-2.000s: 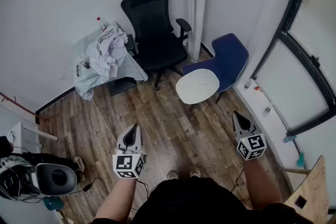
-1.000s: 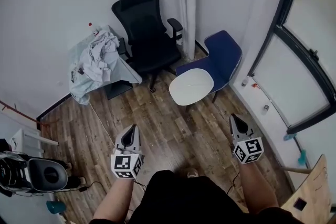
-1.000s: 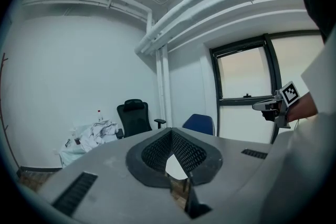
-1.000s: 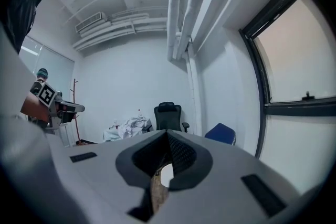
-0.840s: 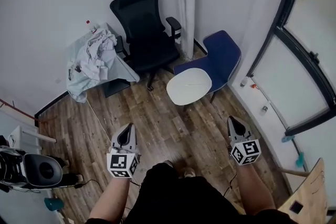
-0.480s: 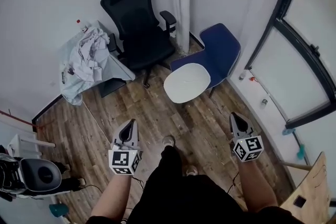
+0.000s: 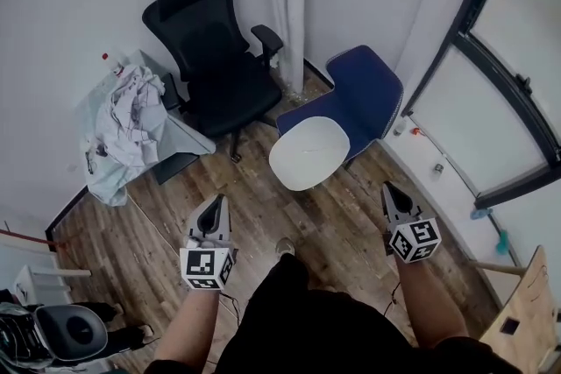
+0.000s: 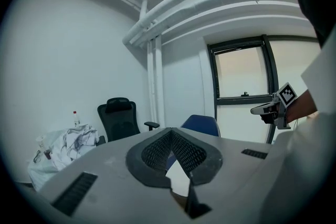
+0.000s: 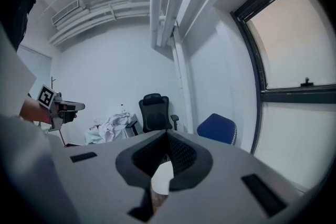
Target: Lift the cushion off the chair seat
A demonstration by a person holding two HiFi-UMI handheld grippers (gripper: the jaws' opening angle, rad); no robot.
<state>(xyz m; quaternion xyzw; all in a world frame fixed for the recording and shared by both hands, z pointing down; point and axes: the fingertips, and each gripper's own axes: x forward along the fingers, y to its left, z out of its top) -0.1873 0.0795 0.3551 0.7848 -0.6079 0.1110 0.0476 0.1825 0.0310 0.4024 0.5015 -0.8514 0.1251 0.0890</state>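
- Your left gripper (image 7: pixel 215 206) and right gripper (image 7: pixel 391 193) sit in the lower half of the head view, well apart from each other. Each has its jaws pressed together, with nothing between them.
- The cushion (image 7: pixel 308 151) is a white oval pad. It lies on the seat of the blue chair (image 7: pixel 368 88) at the centre of the frame, well ahead of both grippers. Neither gripper touches it.
- First risk: with jaws this tight you would likely only prod the pad. A shove from either tip could slide it off the seat onto the floor (image 7: pixel 263 193). Spread the jaws before you arrive.
- Second risk: the pad looks thin and broad. Pinched at one edge only, it would probably droop, fold or slip free. A hold on two opposite edges seems safer.
- Third risk: the chair stands on smooth wood planks. A push against the seat may shift it toward the wall behind.
- The floor is brown wood laminate, bare between you and the chair.
- A black office chair (image 7: pixel 215 74) stands at upper left of centre, beside white pipes (image 7: pixel 282 4) that run up the pale wall.
- A grey bench (image 7: pixel 186 136) at the left edge carries a heap of crumpled white cloth (image 7: pixel 123 114).
- A tall, dark-framed window (image 7: pixel 517 57) fills the right side of the frame.
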